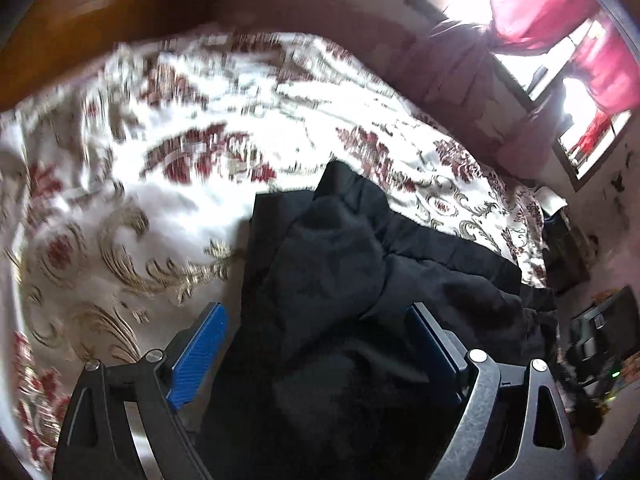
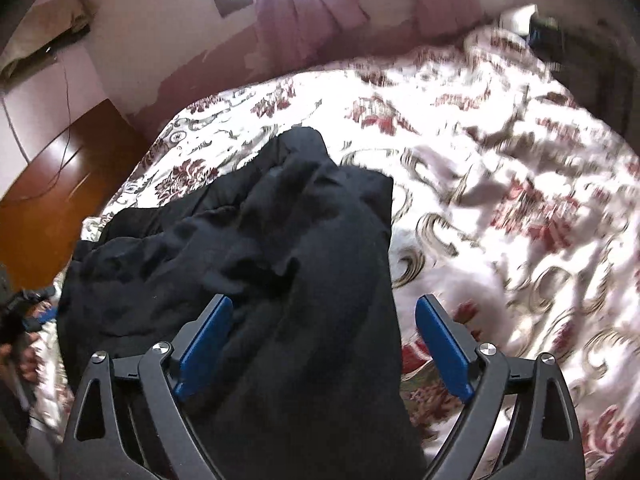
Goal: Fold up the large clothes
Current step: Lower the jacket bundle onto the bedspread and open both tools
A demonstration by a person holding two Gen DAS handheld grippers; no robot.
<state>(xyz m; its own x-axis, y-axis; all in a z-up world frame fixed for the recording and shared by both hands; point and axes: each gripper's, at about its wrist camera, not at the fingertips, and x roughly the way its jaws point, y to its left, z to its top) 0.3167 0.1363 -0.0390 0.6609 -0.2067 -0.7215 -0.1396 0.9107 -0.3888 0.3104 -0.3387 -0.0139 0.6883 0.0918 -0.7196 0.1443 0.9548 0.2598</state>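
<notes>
A large black garment lies crumpled on a bed with a white, red and gold floral cover. In the left wrist view my left gripper is open, its blue-padded fingers wide apart with black cloth lying between and over them. In the right wrist view the same black garment runs from the bed's left side down between the fingers of my right gripper, which is also open with the cloth's right edge inside the gap. Neither gripper pinches the cloth.
A wooden headboard stands beyond the bed in the left view. A window with red-pink curtains is at the right. A wooden cabinet stands left of the bed in the right view. Dark clutter sits off the bed's side.
</notes>
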